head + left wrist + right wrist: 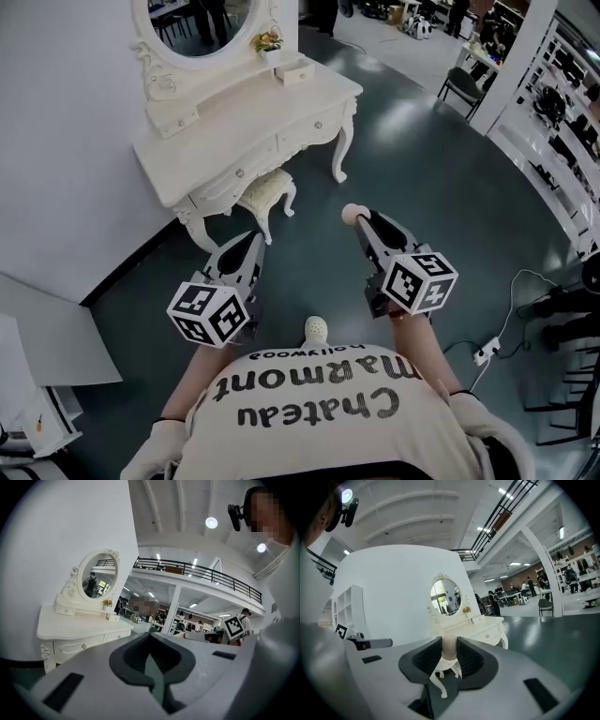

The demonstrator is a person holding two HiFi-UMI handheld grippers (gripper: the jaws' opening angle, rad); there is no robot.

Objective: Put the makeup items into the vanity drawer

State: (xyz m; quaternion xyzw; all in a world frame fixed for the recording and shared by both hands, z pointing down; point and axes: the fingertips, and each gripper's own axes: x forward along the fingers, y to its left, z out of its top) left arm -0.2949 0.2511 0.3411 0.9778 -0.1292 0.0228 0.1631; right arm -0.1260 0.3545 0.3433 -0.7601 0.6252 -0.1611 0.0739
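Right tool: clamped on beige rounded makeup item, in front of white vanity table.
Left tool: closed, empty.

Bare grey floor lies open from the left tongs and right tongs to the white bench. A cushioned stool stands tucked under its front; the wall closes its left; its drawers are shut.
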